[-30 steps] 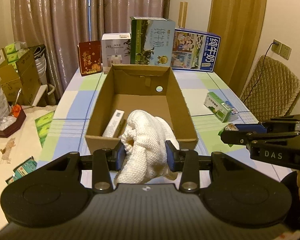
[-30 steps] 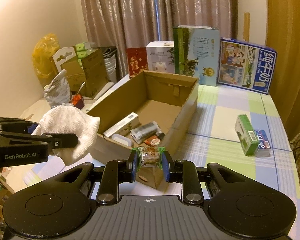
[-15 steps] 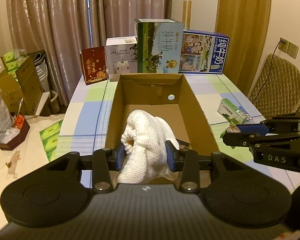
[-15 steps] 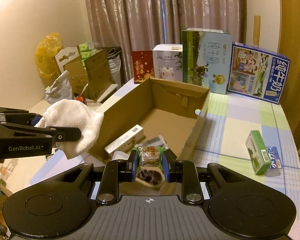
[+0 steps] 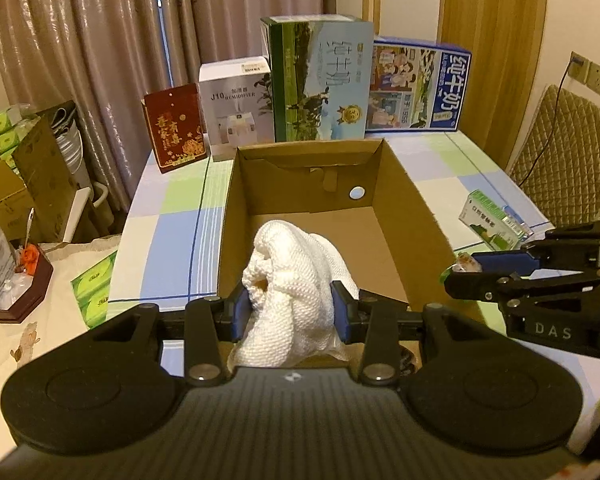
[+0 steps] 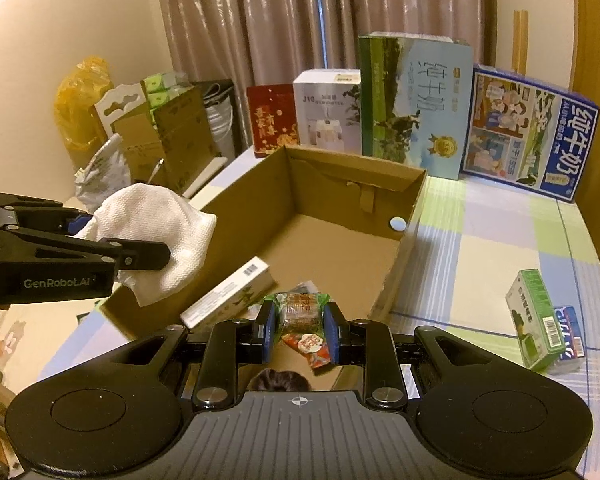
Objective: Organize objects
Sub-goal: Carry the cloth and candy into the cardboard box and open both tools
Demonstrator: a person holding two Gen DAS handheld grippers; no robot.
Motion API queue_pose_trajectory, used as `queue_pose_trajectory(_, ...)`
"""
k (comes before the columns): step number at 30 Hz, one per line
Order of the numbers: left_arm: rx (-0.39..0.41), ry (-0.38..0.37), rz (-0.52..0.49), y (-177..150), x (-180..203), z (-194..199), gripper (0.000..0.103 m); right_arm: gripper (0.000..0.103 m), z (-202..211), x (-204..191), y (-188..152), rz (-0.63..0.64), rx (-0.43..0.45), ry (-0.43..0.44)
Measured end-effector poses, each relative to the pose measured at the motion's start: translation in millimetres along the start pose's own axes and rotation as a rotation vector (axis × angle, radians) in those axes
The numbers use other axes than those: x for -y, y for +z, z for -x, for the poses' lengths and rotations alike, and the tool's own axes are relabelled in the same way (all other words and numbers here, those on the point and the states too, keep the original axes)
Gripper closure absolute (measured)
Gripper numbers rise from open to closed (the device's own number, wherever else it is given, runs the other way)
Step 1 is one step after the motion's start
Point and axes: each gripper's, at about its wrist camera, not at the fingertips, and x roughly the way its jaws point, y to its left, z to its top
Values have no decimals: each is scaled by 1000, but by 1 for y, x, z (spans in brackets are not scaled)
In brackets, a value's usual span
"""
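An open cardboard box [image 5: 404,208] [image 6: 340,168] stands in the middle of the checked table. My left gripper [image 5: 292,310] is shut on a crumpled white cloth [image 5: 296,280] [image 6: 160,236] held over the box's near end. My right gripper [image 6: 299,328] is shut on a green-wrapped snack packet [image 6: 299,310], also above the near end of the box; its tip shows in the left wrist view as the right gripper [image 5: 464,272]. Inside the box lie a long white carton [image 6: 228,300] and a red wrapper [image 6: 312,350].
A green carton [image 6: 534,324] [image 5: 492,228] and a small blue pack [image 6: 570,334] lie on the table right of the box. Tall milk boxes [image 5: 320,80], a white humidifier box [image 5: 236,104] and a red box [image 5: 174,124] line the far edge. A padded chair [image 5: 564,160] stands at right.
Both grippers have moved forward over the near end of the box, carrying the cloth and the snack packet; the box's inside now fills more of each view.
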Motion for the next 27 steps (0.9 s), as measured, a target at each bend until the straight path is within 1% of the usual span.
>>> queue_pose_trajectory(7, -29, -8, -15, 3, 0, -33, 65, 80, -21, 12, 6, -14, -10, 3)
queue_pose_trajectory(9, -36, -12, -13, 4, -1, -42, 62, 80, -25, 14, 7, -12, -10, 4)
queue_pose_trajectory(11, -26, -10, -3, 5, -2, -47, 51, 80, -28, 17, 8, -14, -12, 3)
queue_pose_trajectory(19, 11, -3, 16, 4, -6, -37, 51, 80, -34, 19, 5, -18, -19, 4)
queue_pose_trajectory(24, 30, 0, 38, 4, -10, -26, 51, 80, -35, 18, 7, -25, -7, 24)
queue_pose_trajectory(26, 36, 7, 42, 3, -11, -22, 51, 72, -34, 19, 9, -36, 6, 51)
queue_pose_trajectory(27, 38, 8, 46, 2, -11, -20, 51, 67, -33, 19, 9, -42, 15, 54)
